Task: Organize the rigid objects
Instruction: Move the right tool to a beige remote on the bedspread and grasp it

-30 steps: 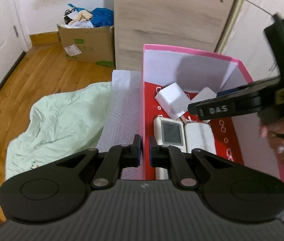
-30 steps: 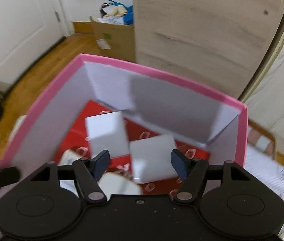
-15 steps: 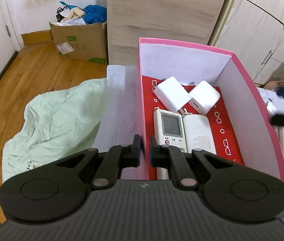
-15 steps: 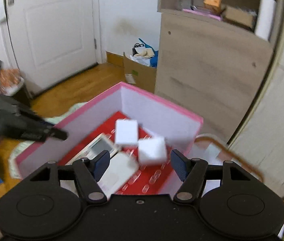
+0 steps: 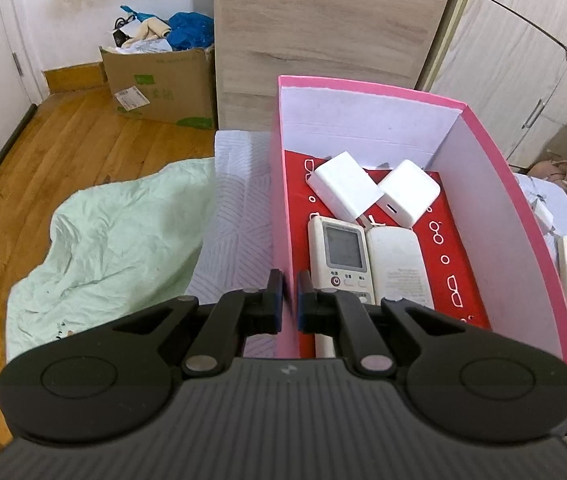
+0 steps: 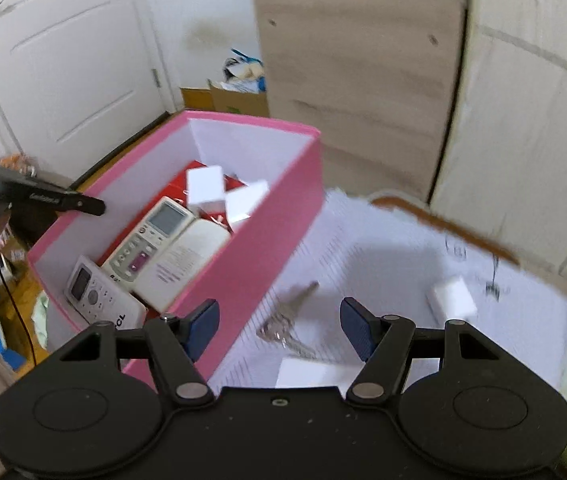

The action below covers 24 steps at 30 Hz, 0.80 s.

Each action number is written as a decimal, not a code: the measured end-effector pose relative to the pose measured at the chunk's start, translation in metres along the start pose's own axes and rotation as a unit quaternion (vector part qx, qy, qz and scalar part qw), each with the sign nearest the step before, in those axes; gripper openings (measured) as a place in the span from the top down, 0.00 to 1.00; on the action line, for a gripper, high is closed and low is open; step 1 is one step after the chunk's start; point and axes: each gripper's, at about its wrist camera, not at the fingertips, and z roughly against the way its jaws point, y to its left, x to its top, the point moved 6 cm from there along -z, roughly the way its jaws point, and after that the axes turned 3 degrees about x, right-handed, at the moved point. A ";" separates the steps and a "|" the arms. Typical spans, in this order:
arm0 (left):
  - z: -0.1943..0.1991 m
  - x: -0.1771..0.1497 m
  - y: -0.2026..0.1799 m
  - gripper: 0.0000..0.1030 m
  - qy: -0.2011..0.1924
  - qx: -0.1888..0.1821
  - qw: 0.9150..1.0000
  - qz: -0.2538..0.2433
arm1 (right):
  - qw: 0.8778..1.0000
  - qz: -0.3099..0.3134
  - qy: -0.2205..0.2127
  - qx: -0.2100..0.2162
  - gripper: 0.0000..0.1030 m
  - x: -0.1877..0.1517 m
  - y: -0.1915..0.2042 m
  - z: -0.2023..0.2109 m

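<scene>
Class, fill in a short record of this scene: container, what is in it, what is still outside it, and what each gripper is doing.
container: pink box, open top
inside: two white chargers, three remotes
outside: keys and white blocks on the white cloth
left gripper: shut on the box's near wall
right gripper: open, empty, above the keys

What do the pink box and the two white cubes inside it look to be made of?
Pink box: looks like cardboard, matte pink outside, white paper lining; thin flat walls with folded corners. White cubes: probably moulded plastic chargers, smooth satin white, rounded edges, one with a small port.
</scene>
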 end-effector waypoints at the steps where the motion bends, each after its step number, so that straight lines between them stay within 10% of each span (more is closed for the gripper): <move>1: 0.000 0.000 -0.002 0.94 -0.002 0.004 1.000 -0.003 | 1.000 -0.019 0.008 -0.001 0.31 -0.002 -0.008 -0.001; 15: 0.000 0.003 -0.012 0.95 -0.006 0.034 0.999 -0.017 | 0.972 -0.164 0.066 -0.154 0.29 -0.052 -0.120 -0.031; 24: 0.000 0.002 -0.014 0.95 -0.007 0.042 0.999 -0.019 | 0.971 -0.201 0.065 -0.115 0.32 -0.065 -0.141 -0.045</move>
